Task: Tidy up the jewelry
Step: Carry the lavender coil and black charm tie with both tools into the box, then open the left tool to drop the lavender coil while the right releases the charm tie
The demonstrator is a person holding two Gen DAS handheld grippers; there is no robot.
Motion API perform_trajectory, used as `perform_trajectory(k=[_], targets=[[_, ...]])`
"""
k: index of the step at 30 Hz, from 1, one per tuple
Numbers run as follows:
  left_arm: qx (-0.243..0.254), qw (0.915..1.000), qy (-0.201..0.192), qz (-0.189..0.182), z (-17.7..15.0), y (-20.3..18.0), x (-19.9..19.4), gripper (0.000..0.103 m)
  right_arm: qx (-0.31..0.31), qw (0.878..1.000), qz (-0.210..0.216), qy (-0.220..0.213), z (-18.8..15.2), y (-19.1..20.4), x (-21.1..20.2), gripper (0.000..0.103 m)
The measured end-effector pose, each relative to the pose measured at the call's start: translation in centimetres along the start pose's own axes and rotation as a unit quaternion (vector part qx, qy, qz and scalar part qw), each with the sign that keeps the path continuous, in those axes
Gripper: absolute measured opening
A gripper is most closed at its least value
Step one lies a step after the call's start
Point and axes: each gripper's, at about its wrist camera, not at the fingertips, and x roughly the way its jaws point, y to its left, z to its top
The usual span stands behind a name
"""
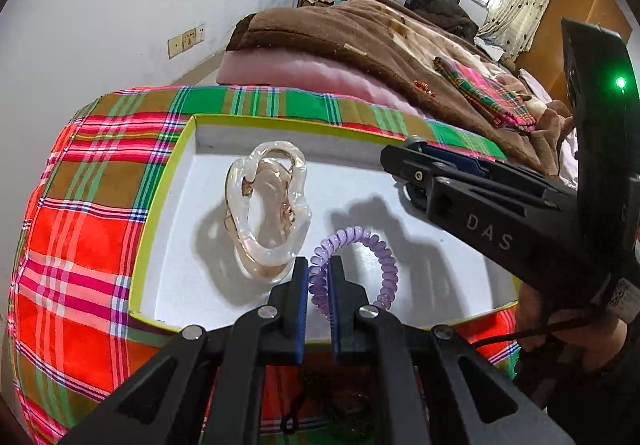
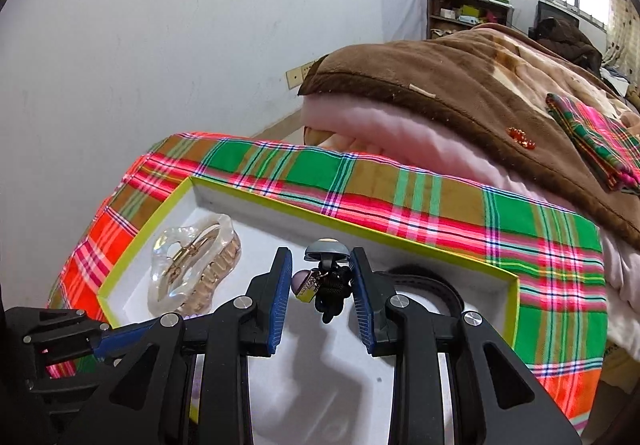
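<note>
Left wrist view: a shallow white tray with a yellow-green rim (image 1: 160, 181) sits on a red, green and pink plaid cloth (image 1: 80, 229) over a bed. Inside the tray, at about ten o'clock from the picture's centre, lies a large clear hair claw clip (image 1: 268, 213). At six o'clock, the left gripper (image 1: 319, 277) is pinched tight on a purple spiral hair tie (image 1: 380, 257), whose free loop arcs out to the right above the tray floor. The right gripper enters from three o'clock, over the tray's far right part.

Right wrist view: the right gripper (image 2: 322, 281) is partly closed on a small black trinket (image 2: 332, 289) with a grey cap and a purple bead, perhaps a keychain charm; it is too small to name firmly. It hangs over the tray floor. A dark band (image 2: 436, 281) lies in the tray at about three o'clock.

Progress, as a judgement: the clip and the band are already in the tray; the hair tie and trinket are over it but not yet released. Small red-orange pieces (image 2: 522, 139) on the brown blanket (image 2: 460, 85), at two o'clock, may still need collecting.
</note>
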Motion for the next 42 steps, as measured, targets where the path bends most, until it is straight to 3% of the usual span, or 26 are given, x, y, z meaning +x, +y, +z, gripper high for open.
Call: perform_trajectory(k=[12, 37, 39, 42], targets=[[-0.009, 0.9996, 0.009, 0.026, 0.8, 1.1, 1.2, 0.010, -0.016, 1.000, -0.011, 0.022, 0.2, 0.4, 2.5, 0.031], [-0.021, 0.9990, 0.022, 0.033, 0.6, 1.8, 1.8, 0.014, -0.020, 0.998, -0.017, 0.053, 0.7, 0.3, 4.1, 0.031], [-0.022, 0.9990, 0.020, 0.032, 0.7, 1.8, 1.7, 0.018, -0.014, 0.998, -0.016, 0.051, 0.7, 0.2, 4.1, 0.033], [-0.022, 0.9991, 0.018, 0.032, 0.7, 1.8, 1.6, 0.020, -0.007, 0.999, -0.010, 0.047, 0.7, 0.0, 3.9, 0.043]])
